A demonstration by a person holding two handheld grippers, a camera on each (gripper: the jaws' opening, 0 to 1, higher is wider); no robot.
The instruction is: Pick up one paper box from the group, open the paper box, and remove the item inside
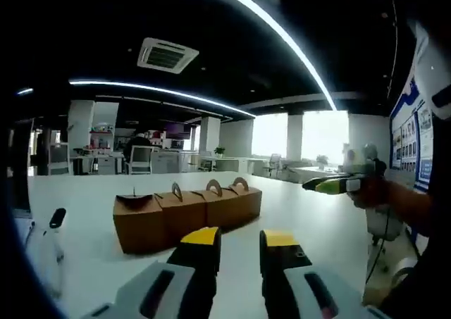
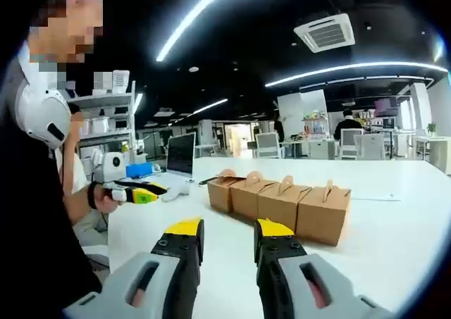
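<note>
Four brown paper boxes [image 1: 184,215] stand in a tight row on the white table [image 1: 84,192], each touching its neighbour, well in from the table's edges on open surface; packed side by side like this they read as a stock to draw from, and an end box would be the easiest to lift away without disturbing the others. Each box [image 2: 282,201] is plain kraft card with a folded gable top and a rounded tab handle rising from its ridge; all four tops look closed, so nothing of the item inside can be seen, and the light card would probably dent under a hard squeeze. The left gripper [image 1: 241,240] is held low over the table just short of the row, its yellow-tipped jaws parted with nothing between them, pointing roughly at the middle boxes, which suits an approach rather than a grasp. The right gripper [image 2: 229,229] faces the same row from the opposite side, also spread and empty, so the boxes lie between the two tools and either could take one while the other works the top open. In each view the other gripper shows at the side, held up off the table in the person's hand [image 2: 106,198]. Picking has not yet begun. Beyond the table lies an open office with desks, chairs, a monitor [image 2: 180,154] and ceiling light strips.
</note>
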